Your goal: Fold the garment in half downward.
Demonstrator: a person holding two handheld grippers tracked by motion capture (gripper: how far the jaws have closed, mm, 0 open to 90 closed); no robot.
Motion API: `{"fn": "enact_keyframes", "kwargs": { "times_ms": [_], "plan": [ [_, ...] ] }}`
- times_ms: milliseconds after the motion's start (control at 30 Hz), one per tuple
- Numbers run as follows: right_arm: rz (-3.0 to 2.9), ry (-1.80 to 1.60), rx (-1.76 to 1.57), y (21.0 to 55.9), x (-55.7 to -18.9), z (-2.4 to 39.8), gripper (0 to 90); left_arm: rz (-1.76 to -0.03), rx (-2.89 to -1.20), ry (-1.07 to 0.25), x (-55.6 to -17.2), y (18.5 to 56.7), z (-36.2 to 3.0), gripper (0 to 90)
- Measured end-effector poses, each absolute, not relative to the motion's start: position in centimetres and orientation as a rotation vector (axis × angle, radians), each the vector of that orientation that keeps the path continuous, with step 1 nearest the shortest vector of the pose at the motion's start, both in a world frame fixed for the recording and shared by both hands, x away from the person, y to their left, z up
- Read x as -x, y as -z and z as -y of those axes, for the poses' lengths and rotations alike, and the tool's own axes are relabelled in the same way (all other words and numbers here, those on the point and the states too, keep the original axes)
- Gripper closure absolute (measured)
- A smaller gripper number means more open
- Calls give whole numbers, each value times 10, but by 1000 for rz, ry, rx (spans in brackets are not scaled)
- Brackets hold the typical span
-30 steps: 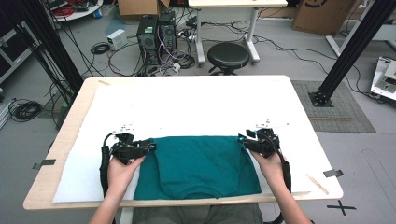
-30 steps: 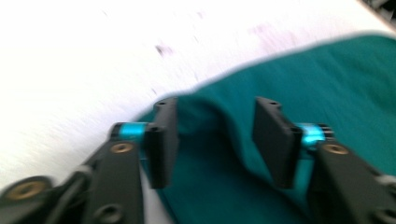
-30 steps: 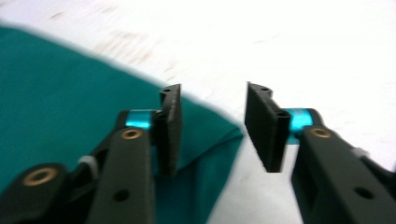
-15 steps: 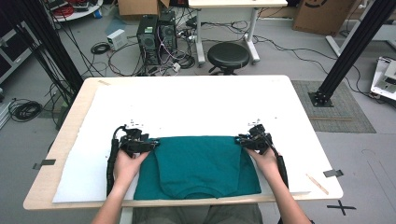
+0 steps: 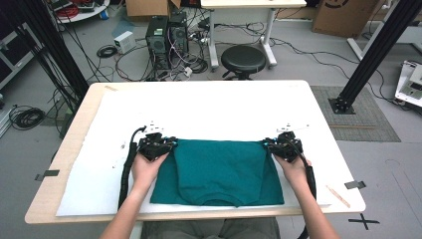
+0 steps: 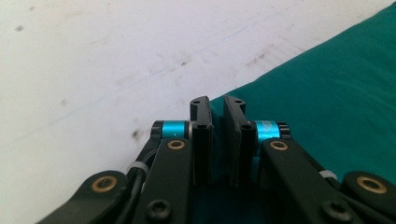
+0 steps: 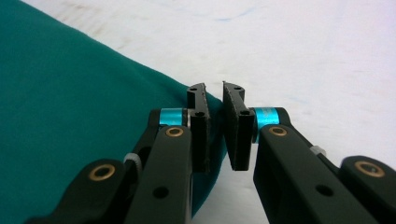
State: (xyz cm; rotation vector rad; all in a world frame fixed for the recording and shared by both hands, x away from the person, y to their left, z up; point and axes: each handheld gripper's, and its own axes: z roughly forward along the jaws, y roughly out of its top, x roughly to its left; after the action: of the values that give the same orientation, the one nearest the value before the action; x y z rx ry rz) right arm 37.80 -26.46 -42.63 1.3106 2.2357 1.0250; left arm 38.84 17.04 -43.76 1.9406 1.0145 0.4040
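Teal shirt point(image 5: 221, 172) flat on table point(image 5: 209, 102) near edge; far corners pinched by just-closed jaws of left gripper point(image 5: 171, 143) and right gripper point(image 5: 267, 144), presumably for folding or dragging evenly.

Both forearms enter from the near edge, angled slightly outward. Left gripper point(image 5: 171, 143) held in the left hand point(image 5: 147, 167), jaws pointing inward; they have just been closing, teal fabric pinched between them. Right gripper point(image 5: 267, 144) in the right hand point(image 5: 293, 168) mirrors it, jaws just closed on fabric edge.
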Motion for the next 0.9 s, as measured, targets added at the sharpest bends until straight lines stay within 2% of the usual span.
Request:
{"fn": "enact_keyframes", "kwargs": {
  "times_ms": [200,400,767,833,900],
  "plan": [
    [-2175,-1032,-1368,421,-398,285,824,-1020,-1919,-385,-413,436,-150,818],
    [-2171,-1003,-1374,421,-428,291,823,-1058,-1894,-362,-434,440,-147,816],
    [-2190,-978,-1372,429,-452,302,819,-1069,-1891,-355,-454,446,-135,810],
    [-2196,-967,-1355,428,-453,301,814,-1076,-1892,-354,-454,447,-136,794],
    [-2206,-958,-1341,429,-453,300,799,-1088,-1894,-385,-453,446,-136,719]
  ]
}}
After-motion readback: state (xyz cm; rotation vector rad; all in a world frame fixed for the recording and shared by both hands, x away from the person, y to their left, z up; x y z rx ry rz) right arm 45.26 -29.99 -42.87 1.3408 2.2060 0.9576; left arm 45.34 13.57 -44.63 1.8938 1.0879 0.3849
